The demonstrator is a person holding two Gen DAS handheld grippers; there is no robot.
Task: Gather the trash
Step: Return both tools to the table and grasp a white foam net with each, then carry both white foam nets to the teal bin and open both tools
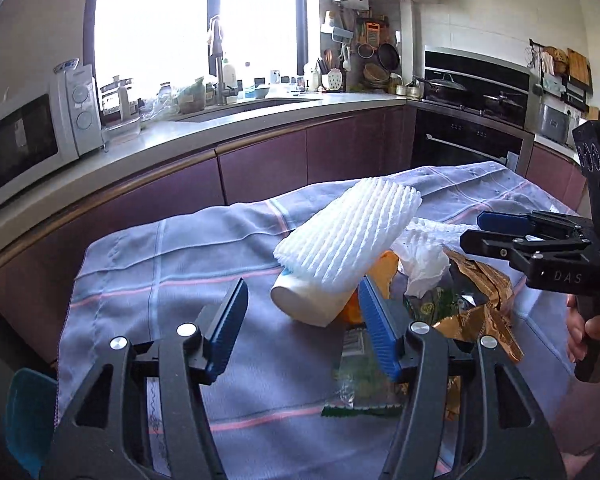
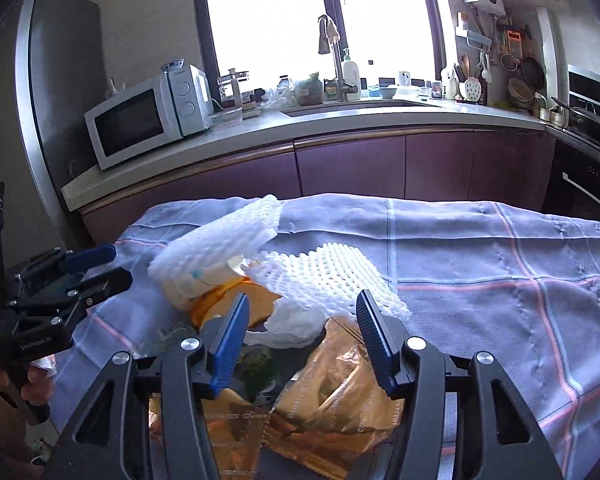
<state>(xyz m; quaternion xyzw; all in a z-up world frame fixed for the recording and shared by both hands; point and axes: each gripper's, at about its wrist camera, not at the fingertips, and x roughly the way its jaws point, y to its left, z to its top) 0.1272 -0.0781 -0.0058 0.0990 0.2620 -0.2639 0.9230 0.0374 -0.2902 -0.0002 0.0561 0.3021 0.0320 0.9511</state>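
Observation:
A pile of trash lies on the blue checked tablecloth (image 1: 172,264) (image 2: 480,264). A white bottle (image 1: 304,304) in a white foam net sleeve (image 1: 348,236) (image 2: 212,248) lies tilted on an orange wrapper (image 1: 386,268) (image 2: 216,300). Beside it are a second foam net (image 1: 428,230) (image 2: 332,276), a crumpled tissue (image 1: 424,268) (image 2: 292,324), a gold wrapper (image 1: 480,284) (image 2: 332,392) and a green wrapper (image 1: 360,388). My left gripper (image 1: 303,283) (image 2: 121,265) stands open just short of the bottle's base. My right gripper (image 2: 303,296) (image 1: 473,229) stands open over the gold wrapper and tissue, and its pads grip nothing.
A kitchen counter (image 2: 340,120) with purple cabinets runs behind the table and carries a microwave (image 1: 20,144) (image 2: 132,124), a sink and jars. A stove and oven (image 1: 472,120) stand at the right and a fridge (image 2: 64,80) at the left. A teal object (image 1: 28,420) sits by the table's near left corner.

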